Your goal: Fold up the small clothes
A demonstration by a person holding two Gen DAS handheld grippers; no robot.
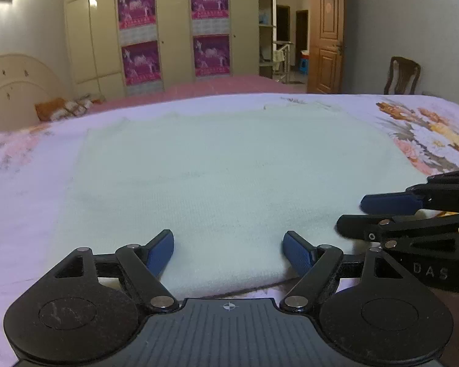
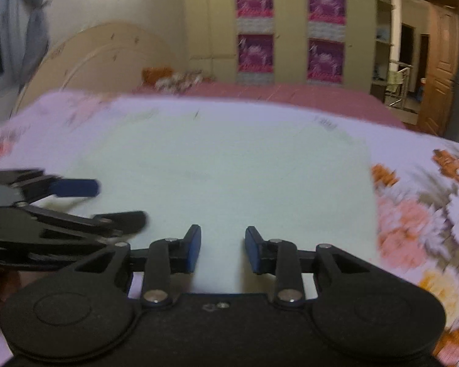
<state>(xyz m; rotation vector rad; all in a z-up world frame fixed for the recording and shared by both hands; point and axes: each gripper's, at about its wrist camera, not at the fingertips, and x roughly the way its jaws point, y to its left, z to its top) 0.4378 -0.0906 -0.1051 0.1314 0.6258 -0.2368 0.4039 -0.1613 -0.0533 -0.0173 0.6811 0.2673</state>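
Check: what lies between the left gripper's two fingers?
Only the pale green garment under the open left gripper; nothing is gripped, per the left wrist view.

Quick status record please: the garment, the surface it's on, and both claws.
garment: pale green knit cloth, lying flat, near edge folded
surface: floral bedsheet
left claw: wide open over the near edge, nothing between the pads
right claw: partly open above the cloth, not holding anything
claws: side by side at the near edge
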